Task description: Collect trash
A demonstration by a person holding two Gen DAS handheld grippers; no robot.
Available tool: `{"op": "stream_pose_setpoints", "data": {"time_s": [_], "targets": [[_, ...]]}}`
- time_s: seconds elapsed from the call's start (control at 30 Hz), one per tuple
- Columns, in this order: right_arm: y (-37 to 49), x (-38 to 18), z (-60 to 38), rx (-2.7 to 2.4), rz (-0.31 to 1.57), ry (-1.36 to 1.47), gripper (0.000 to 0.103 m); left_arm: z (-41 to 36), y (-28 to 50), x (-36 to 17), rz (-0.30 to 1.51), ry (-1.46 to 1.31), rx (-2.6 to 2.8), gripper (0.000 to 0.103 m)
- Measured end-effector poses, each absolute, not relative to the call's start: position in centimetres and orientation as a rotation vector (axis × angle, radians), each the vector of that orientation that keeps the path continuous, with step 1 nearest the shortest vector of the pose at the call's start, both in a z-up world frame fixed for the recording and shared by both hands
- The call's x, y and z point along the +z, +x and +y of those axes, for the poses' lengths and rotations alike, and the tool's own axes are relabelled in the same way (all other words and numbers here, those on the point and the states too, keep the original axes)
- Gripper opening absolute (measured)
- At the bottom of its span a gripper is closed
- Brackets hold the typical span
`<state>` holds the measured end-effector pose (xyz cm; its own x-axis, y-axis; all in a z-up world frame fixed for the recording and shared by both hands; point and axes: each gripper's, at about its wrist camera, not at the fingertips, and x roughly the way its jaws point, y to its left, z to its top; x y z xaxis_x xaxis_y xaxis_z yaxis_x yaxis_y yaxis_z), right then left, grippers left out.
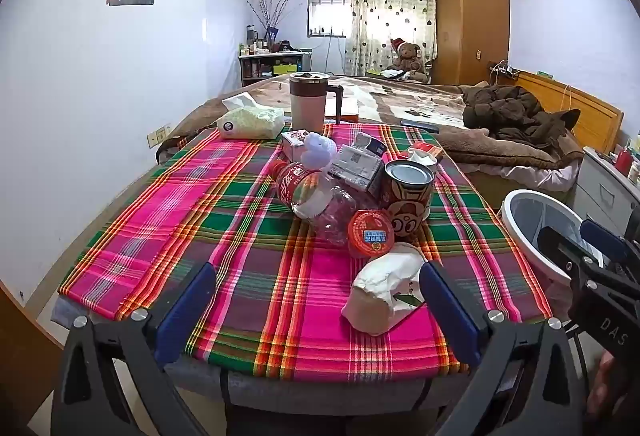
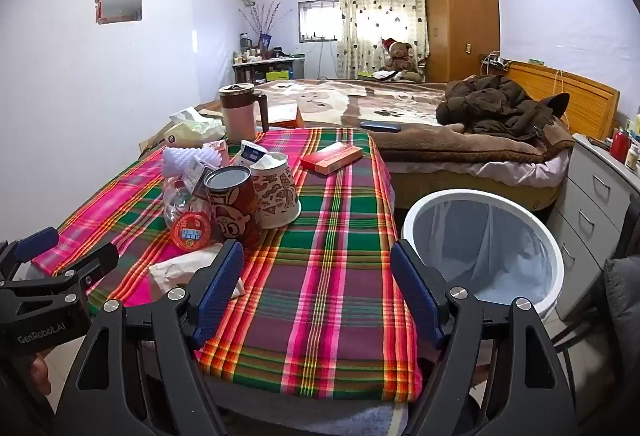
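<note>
Trash clusters on plaid cloth; both claws spread, empty.

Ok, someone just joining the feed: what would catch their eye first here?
The loud pink and green plaid tablecloth, then the heap of trash on it: a plastic bottle, a can and a crumpled paper bag nearest the camera. Beside the table's right edge stands a white bin with a liner, nothing in it yet.
</note>
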<state>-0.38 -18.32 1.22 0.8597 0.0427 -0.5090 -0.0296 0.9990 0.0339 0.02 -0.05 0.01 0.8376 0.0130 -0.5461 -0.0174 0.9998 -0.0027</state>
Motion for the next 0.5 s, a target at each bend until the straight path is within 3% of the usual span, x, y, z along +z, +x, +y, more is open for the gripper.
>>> {"op": "stream_pose_setpoints", "data": {"time_s": [0.5], "targets": [[-0.63, 1.33, -18.33, 0.032, 0.53, 0.042, 0.077, 0.03, 0.02, 0.04, 0.574, -0.015, 0.015, 0.103]]}}
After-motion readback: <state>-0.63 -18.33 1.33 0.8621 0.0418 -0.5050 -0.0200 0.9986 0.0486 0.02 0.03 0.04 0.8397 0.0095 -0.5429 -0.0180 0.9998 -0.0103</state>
